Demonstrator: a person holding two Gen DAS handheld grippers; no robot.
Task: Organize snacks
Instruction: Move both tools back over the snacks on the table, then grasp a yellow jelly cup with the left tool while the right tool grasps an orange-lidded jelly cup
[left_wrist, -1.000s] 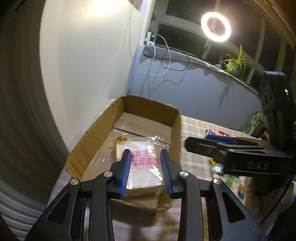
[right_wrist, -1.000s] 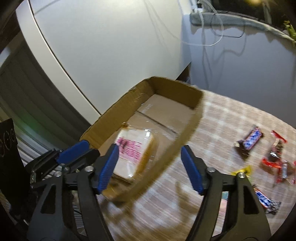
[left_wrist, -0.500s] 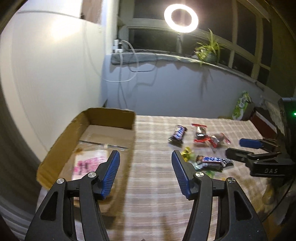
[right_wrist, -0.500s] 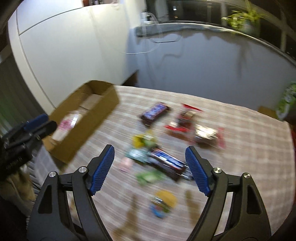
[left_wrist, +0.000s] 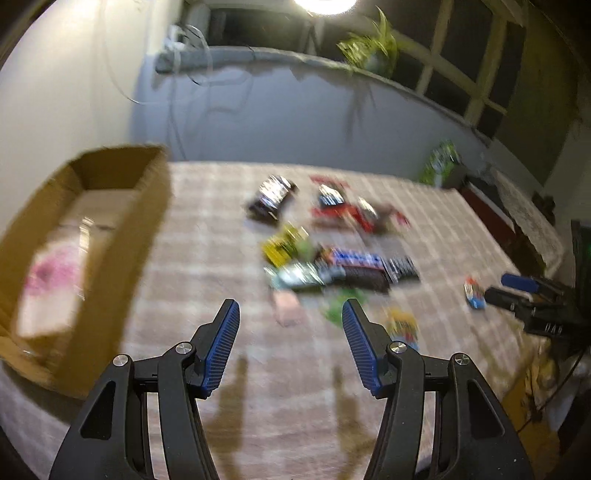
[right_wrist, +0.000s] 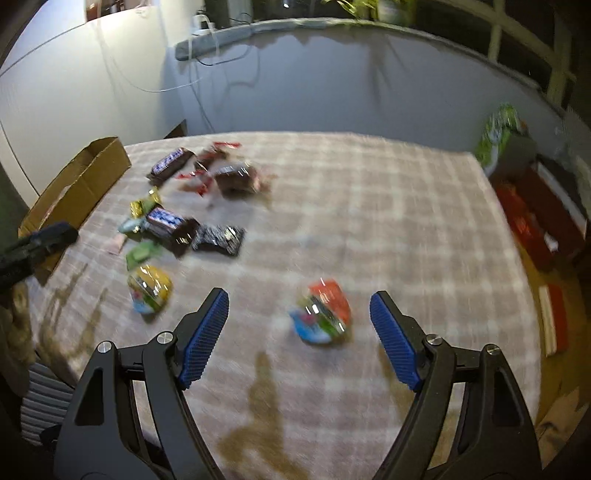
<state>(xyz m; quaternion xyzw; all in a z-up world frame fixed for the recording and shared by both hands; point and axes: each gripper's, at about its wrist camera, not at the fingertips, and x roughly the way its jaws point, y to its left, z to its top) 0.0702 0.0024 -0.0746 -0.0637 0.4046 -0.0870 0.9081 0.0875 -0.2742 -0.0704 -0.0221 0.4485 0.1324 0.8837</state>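
Lying blurred on checked cloth (right_wrist: 369, 206): shiny wrapped snacks (right_wrist: 173, 225), cardboard box (left_wrist: 110, 236) alongside; left gripper (left_wrist: 290, 314) and right gripper (right_wrist: 299, 306) spread, empty.

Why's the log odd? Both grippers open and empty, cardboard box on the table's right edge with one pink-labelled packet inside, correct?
Not quite: the cardboard box sits at the table's left edge, per the left wrist view. The left gripper and right gripper are open and empty; the pink-labelled packet lies inside.
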